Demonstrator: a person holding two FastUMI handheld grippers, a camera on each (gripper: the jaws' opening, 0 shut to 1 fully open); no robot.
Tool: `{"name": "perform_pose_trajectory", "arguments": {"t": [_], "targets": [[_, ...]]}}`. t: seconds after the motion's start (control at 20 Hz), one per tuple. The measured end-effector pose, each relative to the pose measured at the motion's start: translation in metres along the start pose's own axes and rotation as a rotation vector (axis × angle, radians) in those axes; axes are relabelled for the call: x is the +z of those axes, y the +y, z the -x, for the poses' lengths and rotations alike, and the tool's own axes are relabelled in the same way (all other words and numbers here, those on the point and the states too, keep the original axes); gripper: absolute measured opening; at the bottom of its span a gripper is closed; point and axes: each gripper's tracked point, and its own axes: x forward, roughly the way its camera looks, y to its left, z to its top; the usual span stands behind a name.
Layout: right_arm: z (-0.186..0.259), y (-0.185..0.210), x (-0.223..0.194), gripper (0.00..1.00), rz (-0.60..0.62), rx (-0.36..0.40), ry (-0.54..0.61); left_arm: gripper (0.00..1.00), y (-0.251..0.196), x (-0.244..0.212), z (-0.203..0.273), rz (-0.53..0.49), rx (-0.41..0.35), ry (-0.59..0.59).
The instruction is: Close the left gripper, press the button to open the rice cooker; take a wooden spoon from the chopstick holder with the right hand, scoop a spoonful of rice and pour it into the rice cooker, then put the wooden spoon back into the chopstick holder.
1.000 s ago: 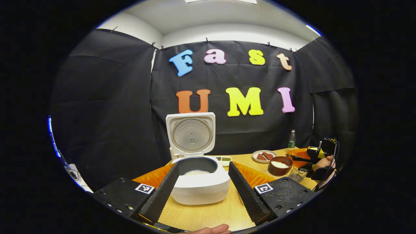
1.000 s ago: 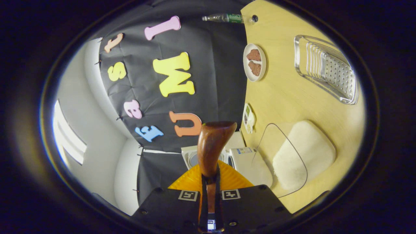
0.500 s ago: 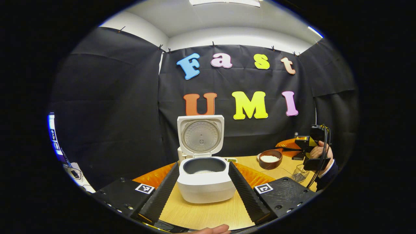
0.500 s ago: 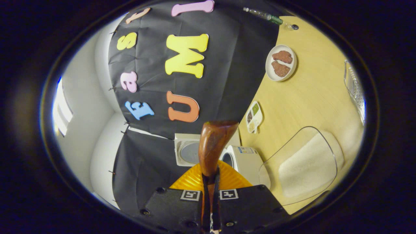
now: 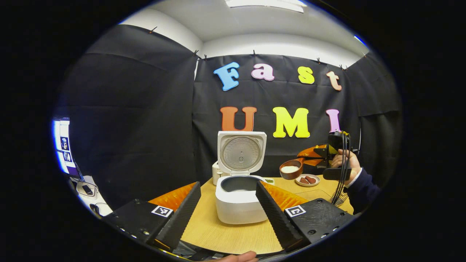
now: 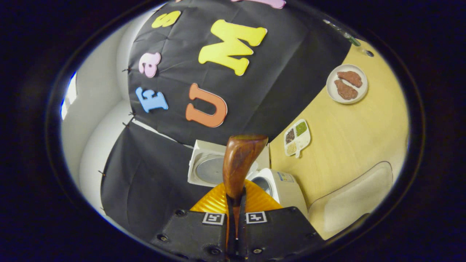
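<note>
In the left gripper view the left gripper (image 5: 227,207) hovers low over the wooden counter (image 5: 233,238) with its two fingers (image 5: 180,214) spread wide and released, grasping nothing; between them, at about 12 o'clock from the fingertips, stands the white rice cooker (image 5: 238,202), its lid (image 5: 241,153) swung upright and the inner pot open, with a little pale rice showing at the bottom. Up at 2 o'clock from the cooker, a person's hand (image 5: 349,163) in a dark sleeve holds the right gripper (image 5: 320,154) in the air, and the wooden spoon (image 5: 291,169) juts from it toward the cooker, its bowl heaped with white rice, beside the lid and not yet over the pot. Under the spoon a small white plate (image 5: 307,180) with two brown pieces sits on the counter, and a wire holder (image 5: 340,198) peeps out at 4 o'clock from it, partly hidden by the sleeve and cables. In the right gripper view the right gripper's fingers (image 6: 227,218) are clenched on the spoon's handle, whose brown underside rises at 12 o'clock and hides part of the open cooker behind it. At 1 o'clock lies a divided dish of grains (image 6: 297,137), farther out the plate, and at 4 o'clock a clear container (image 6: 351,202) of white rice.
</note>
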Motion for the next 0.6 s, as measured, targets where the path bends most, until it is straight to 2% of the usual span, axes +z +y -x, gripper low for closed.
{"name": "perform_pose_trajectory", "arguments": {"t": [0.25, 0.6], "targets": [[-0.055, 0.026, -0.019, 0.1, 0.208, -0.05, 0.04, 0.95, 0.013, 0.0, 0.013, 0.005, 0.031, 0.009], [-0.121, 0.046, -0.023, 0.08, 0.615, -0.137, -0.03, 0.94, 0.025, -0.005, 0.028, 0.0, 0.055, 0.018]]}}
